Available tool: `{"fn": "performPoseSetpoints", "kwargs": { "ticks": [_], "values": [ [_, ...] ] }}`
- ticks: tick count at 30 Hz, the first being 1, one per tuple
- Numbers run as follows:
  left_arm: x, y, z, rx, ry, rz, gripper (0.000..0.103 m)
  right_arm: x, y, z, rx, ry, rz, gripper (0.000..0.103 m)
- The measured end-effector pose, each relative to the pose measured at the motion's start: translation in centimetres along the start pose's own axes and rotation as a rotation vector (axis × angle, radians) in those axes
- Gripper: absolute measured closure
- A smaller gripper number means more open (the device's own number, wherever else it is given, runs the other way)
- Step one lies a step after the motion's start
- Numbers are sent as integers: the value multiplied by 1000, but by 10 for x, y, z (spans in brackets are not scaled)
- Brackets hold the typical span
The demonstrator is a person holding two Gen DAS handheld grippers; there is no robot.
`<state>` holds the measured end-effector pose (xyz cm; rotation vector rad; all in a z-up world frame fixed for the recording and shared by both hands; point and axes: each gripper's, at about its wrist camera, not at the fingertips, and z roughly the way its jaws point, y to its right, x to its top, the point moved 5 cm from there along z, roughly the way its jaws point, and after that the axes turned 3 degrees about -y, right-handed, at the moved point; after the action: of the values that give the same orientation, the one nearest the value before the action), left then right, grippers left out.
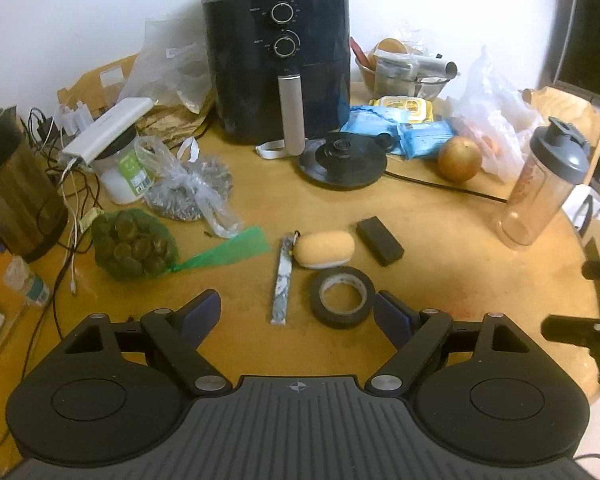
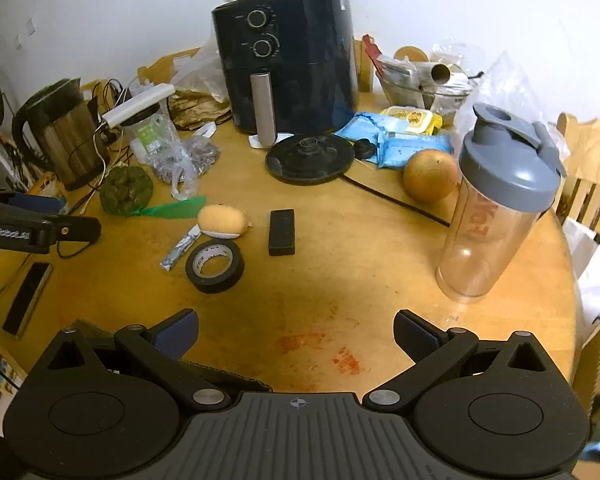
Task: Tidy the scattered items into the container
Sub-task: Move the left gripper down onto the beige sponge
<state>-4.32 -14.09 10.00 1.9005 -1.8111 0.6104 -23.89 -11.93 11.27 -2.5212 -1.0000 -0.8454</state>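
Four small items, a tape roll (image 1: 342,297), a yellow sponge (image 1: 326,249), a black block (image 1: 379,240) and a sachet (image 1: 282,285), lie mid-worktop (image 1: 440,248) just beyond the left tongs (image 1: 298,310), spread and empty like the right tongs (image 2: 296,334), so a hasty grab could nudge the roll away or topple the lidded shaker bottle (image 2: 496,208) at the right.

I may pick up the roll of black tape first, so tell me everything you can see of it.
The roll of black tape lies flat on the wooden table, hole upward. Its outer wrap is matte black; the inner core is pale with small printing. It looks partly used. It sits just below the yellow sponge, apparently close but apart, right of a narrow marbled strip. The open left gripper is near it, one finger right beside its edge; contact is unclear.
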Motion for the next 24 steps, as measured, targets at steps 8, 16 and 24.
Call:
{"fn": "performPoseSetpoints", "kwargs": {
  "ticks": [8, 16, 24],
  "values": [
    [18, 6, 13, 2, 5, 46, 19, 2, 4, 4, 9, -21, 70, 0],
    [28, 8, 28, -13, -3, 76, 19, 2, 6, 5, -10, -30, 107, 0],
    [34, 6, 51, -22, -26, 97, 19, -2, 10, 5, -35, -41, 158, 0]
  ]
}}
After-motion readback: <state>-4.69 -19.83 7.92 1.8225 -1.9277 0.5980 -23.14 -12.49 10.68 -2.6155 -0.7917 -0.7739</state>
